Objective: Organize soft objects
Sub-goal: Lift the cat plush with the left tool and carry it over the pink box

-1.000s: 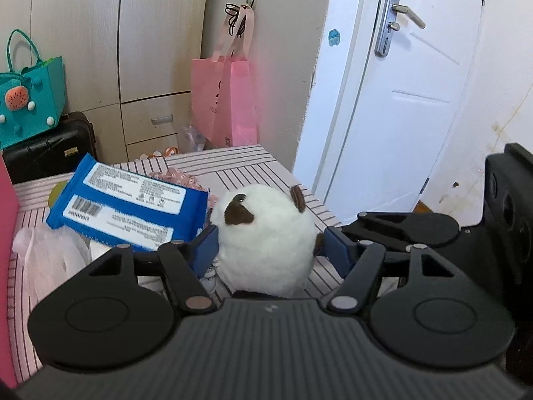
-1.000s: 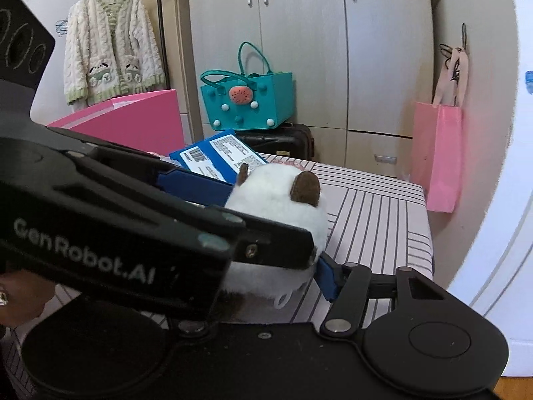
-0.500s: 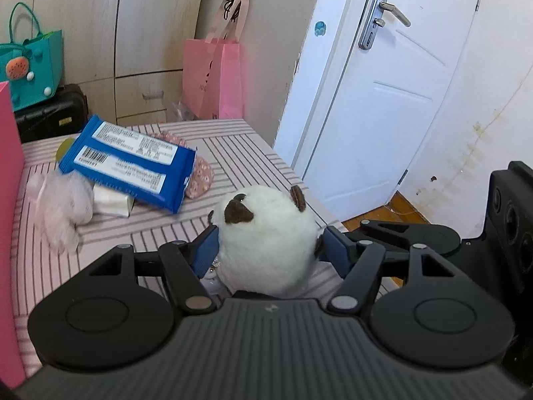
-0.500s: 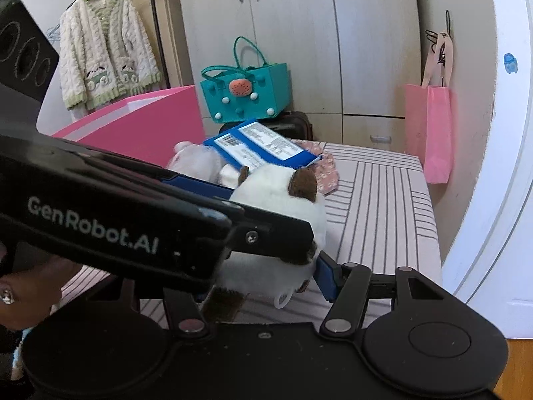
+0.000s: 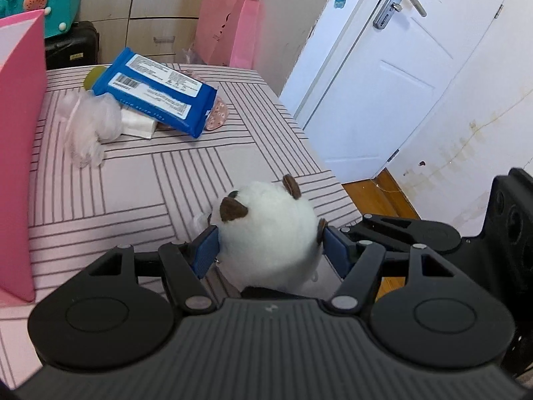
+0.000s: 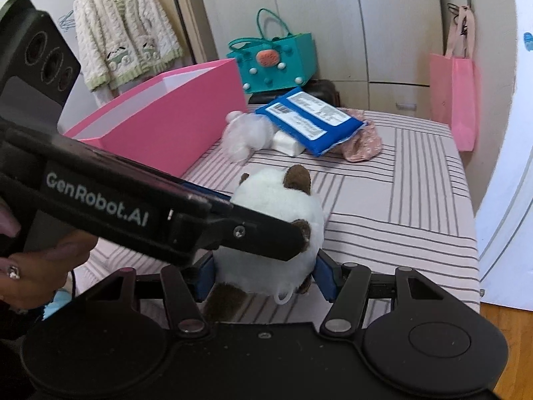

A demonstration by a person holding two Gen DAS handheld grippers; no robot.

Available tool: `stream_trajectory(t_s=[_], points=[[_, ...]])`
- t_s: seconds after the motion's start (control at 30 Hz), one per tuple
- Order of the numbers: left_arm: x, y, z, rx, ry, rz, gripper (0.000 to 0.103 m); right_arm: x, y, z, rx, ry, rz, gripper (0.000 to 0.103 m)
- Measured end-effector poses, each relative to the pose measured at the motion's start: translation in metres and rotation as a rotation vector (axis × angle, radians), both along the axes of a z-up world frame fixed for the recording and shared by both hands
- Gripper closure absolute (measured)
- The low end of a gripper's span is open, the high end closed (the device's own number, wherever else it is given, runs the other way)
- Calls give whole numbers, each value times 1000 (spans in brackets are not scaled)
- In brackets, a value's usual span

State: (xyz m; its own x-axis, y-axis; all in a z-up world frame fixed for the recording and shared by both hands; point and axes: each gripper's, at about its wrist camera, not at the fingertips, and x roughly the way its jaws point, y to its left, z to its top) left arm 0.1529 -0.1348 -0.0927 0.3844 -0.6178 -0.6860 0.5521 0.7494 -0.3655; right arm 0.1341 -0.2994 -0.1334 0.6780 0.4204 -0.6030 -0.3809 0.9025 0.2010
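Left wrist view: left gripper [image 5: 269,244] clamped on white plush toy [image 5: 268,233], blue pads [image 5: 207,248] pressing both flanks. Toy held above near corner of striped table [image 5: 133,180]. Blue wipes pack [image 5: 156,95] lay beyond toy, atop fluffy white item [image 5: 90,126] and pink cloth [image 5: 216,118]. Pink box [image 5: 20,133] stood left of toy.

Right wrist view: right gripper [image 6: 265,275] likewise clenched on white plush toy [image 6: 276,213]; left gripper's body [image 6: 100,200] crossed over toy. Person's hand [image 6: 33,266] at left edge.

Bare striped bed cover [image 6: 383,200] lies open right of the pink box [image 6: 173,123]; beyond it a blue pack [image 6: 313,120] and fluffy pile [image 6: 246,133] block the far end.
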Motion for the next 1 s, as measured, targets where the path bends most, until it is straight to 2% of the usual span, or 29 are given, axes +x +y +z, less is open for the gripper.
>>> stream_trajectory(t_s=[0.5,0.67,0.9,1.0], points=[[-30,46,16,12,34,65,38,-16,33,17,20,55,119,38],[-34,73,24,2,106,110,38,-12,49,27,54,130,180,38],[-45,115,38,-25,184,159,38,-12,82,47,49,193,276,38],[-53,132,39,-23,184,208,38,-12,99,50,23,208,328,38]])
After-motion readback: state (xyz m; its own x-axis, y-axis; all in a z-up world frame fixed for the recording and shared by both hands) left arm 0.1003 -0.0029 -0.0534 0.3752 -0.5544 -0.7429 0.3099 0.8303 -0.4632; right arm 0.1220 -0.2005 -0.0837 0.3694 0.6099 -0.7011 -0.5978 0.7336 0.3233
